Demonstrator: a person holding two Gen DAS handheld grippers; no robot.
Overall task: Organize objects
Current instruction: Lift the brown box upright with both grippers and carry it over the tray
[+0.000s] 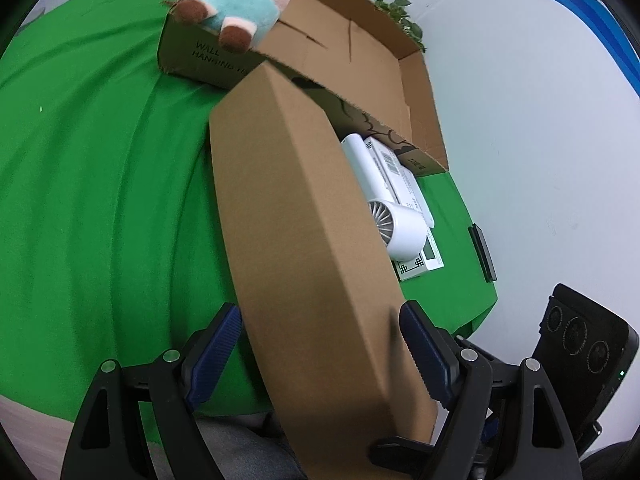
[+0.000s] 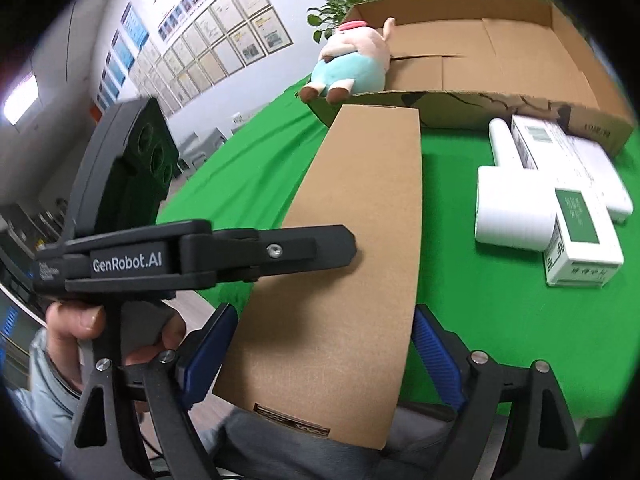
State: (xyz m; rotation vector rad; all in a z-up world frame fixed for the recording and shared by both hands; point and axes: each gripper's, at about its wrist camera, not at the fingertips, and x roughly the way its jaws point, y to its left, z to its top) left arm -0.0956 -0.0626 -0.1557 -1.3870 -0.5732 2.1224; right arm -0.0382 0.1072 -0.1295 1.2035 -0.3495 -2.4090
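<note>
A long flat brown cardboard box [image 1: 296,216] [image 2: 348,240] lies over the green table's near edge, its far end against a big open carton [image 2: 500,52] [image 1: 360,48]. My left gripper [image 1: 320,352] straddles the box's near end, jaws wide, pads close to its sides. My right gripper [image 2: 320,344] also straddles the near end, jaws wide, the box between its blue pads [image 2: 434,354]. The left gripper's finger shows in the right wrist view [image 2: 280,248], lying over the box. A plush pig [image 2: 352,64] [image 1: 240,4] sits on the carton's rim.
A white roll [image 2: 514,208] [image 1: 400,224], a white tube [image 2: 504,140] and white and green boxes [image 2: 580,236] lie on the green cloth [image 2: 480,300] right of the brown box. A dark flat item [image 1: 482,252] lies at the table edge. Plants stand behind the carton.
</note>
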